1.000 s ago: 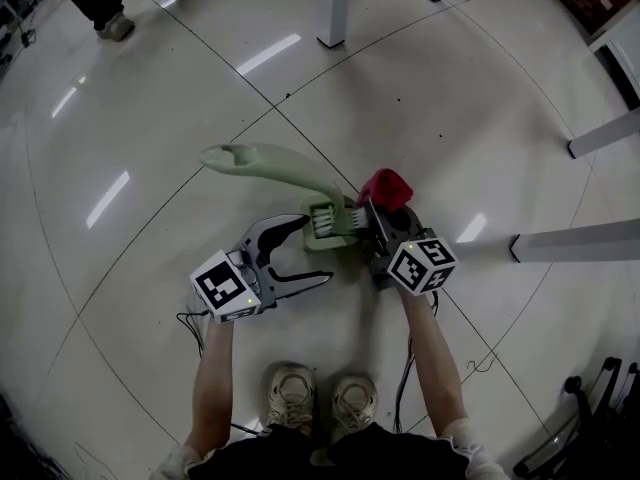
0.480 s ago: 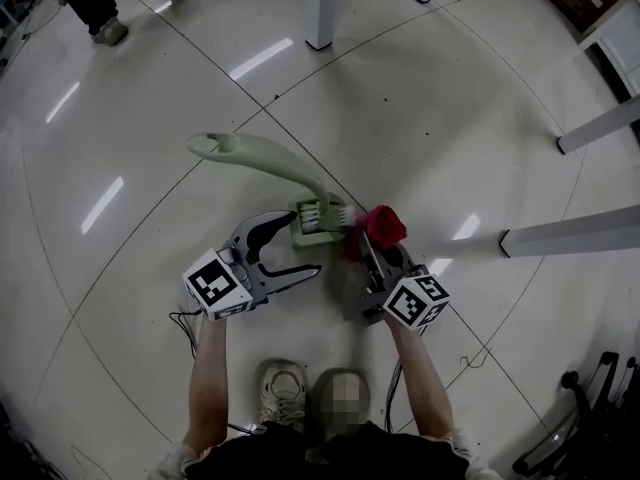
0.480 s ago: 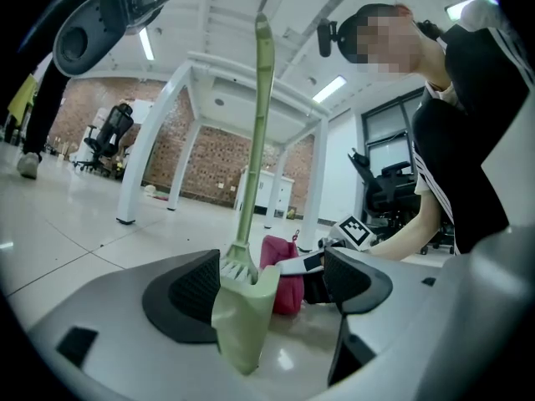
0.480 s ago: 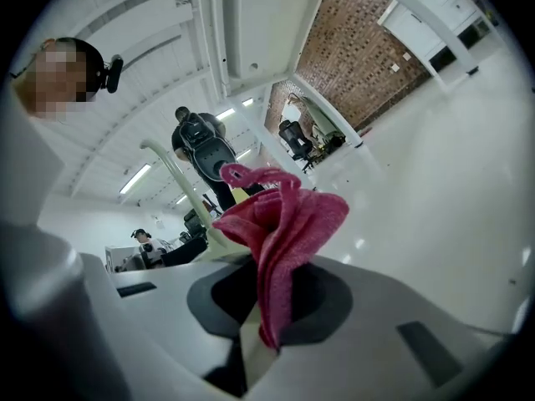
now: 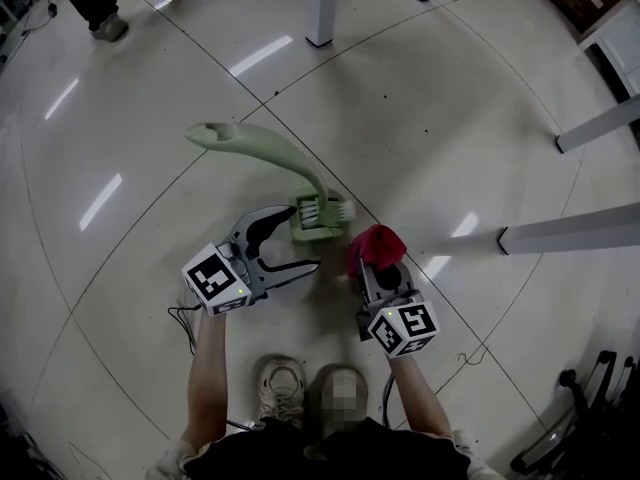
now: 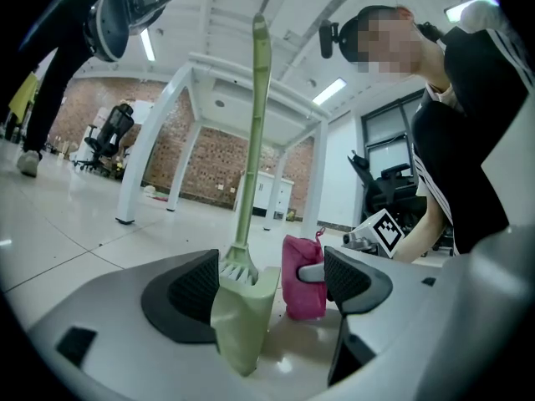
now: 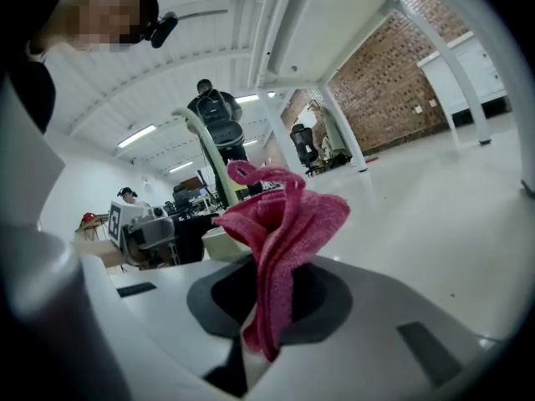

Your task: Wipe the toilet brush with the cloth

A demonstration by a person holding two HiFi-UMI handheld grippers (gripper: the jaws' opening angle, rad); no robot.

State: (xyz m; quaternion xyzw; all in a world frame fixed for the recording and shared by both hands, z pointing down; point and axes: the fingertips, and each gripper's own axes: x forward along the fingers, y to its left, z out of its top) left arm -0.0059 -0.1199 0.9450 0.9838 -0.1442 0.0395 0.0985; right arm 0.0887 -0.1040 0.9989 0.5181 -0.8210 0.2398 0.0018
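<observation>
We hold the left gripper (image 5: 307, 240) low over the shiny floor (image 5: 450, 118). Its two fingers are wide apart and grip nothing. The toilet brush (image 5: 320, 216) stands on the floor with its pale green bottom part between those fingers. In the left gripper view that green part (image 6: 245, 316) sits close to the left pad (image 6: 194, 288), and we cannot tell if they touch. The other pad (image 6: 349, 274) is well apart from it. The long thin handle (image 6: 253, 132) goes straight up from the white teeth of the brush. From the head view the handle (image 5: 262, 148) looks like it leans away to the upper left.

The right gripper (image 5: 374, 270) is shut tight on the cloth (image 5: 377, 245). The cloth is pinkish red and all bunched up. In the right gripper view we see the two dark pads pressed on the cloth (image 7: 280, 228), and it sticks up above them like a little flower. The cloth is just beside the green bottom part of the brush, on its right side. We cannot tell if it touches the brush.

Our two shoes (image 5: 312, 393) are on the floor below the grippers. A white table leg (image 5: 320, 6) stands far ahead. Another person's foot (image 5: 103, 26) is at the top left
</observation>
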